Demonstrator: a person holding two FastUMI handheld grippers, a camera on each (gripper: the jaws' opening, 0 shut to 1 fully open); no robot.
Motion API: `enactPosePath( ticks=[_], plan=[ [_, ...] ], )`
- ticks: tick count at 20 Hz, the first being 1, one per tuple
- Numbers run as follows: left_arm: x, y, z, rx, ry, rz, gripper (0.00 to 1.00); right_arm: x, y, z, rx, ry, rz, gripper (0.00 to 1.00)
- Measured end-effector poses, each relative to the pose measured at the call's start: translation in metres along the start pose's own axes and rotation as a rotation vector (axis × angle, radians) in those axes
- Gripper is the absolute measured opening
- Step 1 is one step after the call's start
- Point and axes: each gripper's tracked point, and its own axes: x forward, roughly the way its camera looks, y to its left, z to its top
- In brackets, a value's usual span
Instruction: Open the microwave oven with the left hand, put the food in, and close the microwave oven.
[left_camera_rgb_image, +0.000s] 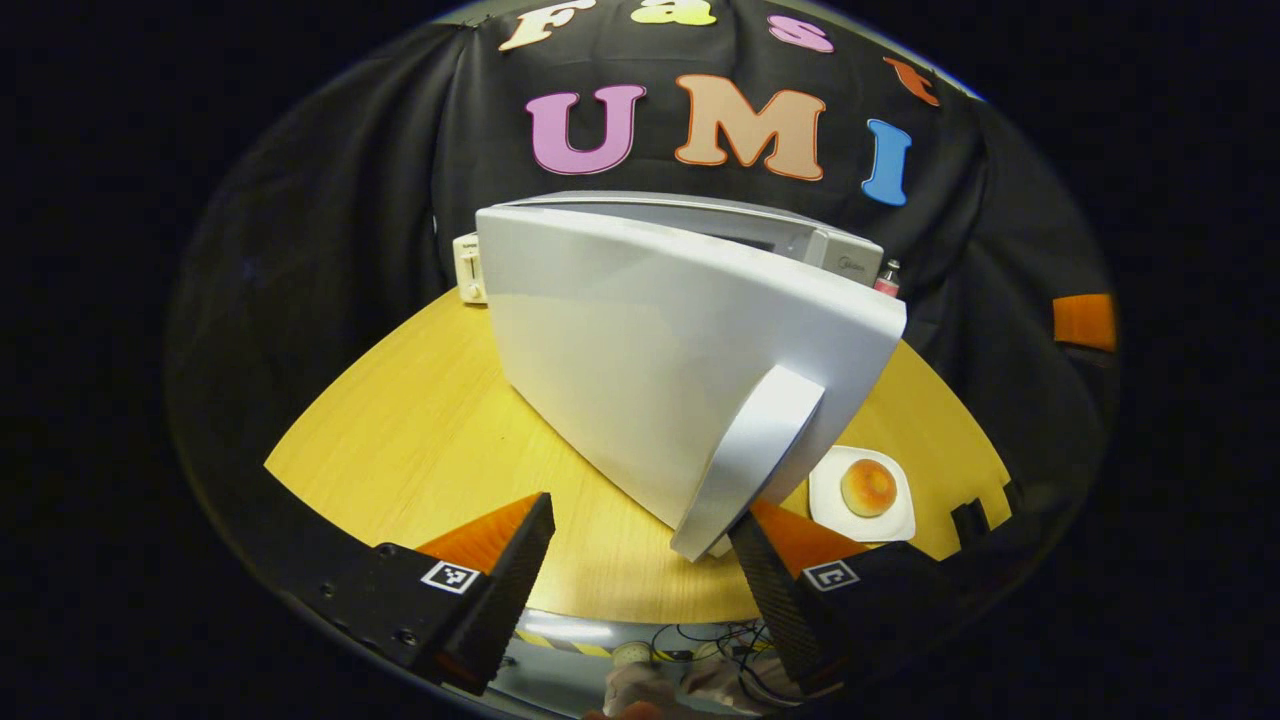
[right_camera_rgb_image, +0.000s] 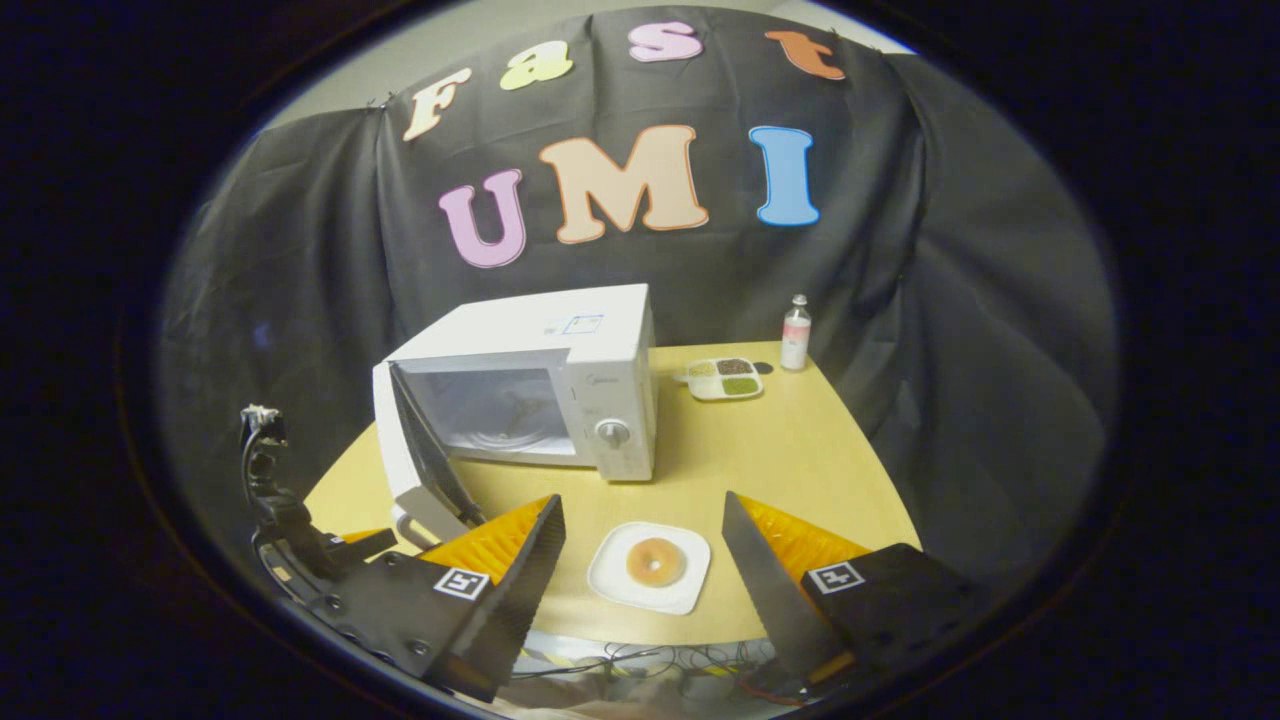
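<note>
While both hand-held grippers gape empty, the bun (right_camera_rgb_image: 655, 562) looks soft — lift its stiff plate (right_camera_rgb_image: 610, 580) by the rim.

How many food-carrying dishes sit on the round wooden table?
2. The white square plate with a bun lies at the near edge; the white compartment tray sits right of the white microwave, near the bottle.
</note>
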Motion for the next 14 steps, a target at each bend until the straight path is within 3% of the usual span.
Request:
enactPosePath(
  ticks=[1,2,14],
  plan=[
    [-0.006,0.007,-0.001,-0.016,-0.004,0.013,1.0,0.0,0.003,-0.003,-0.006,0.004,0.006,0.93],
    [-0.012,0.014,-0.003,-0.032,-0.003,0.025,1.0,0.002,0.005,-0.005,-0.011,0.008,0.012,0.99],
    [-0.072,0.126,-0.028,-0.24,0.0,0.282,1.0,0.032,0.032,-0.05,-0.033,0.137,0.079,0.99]
  ],
)
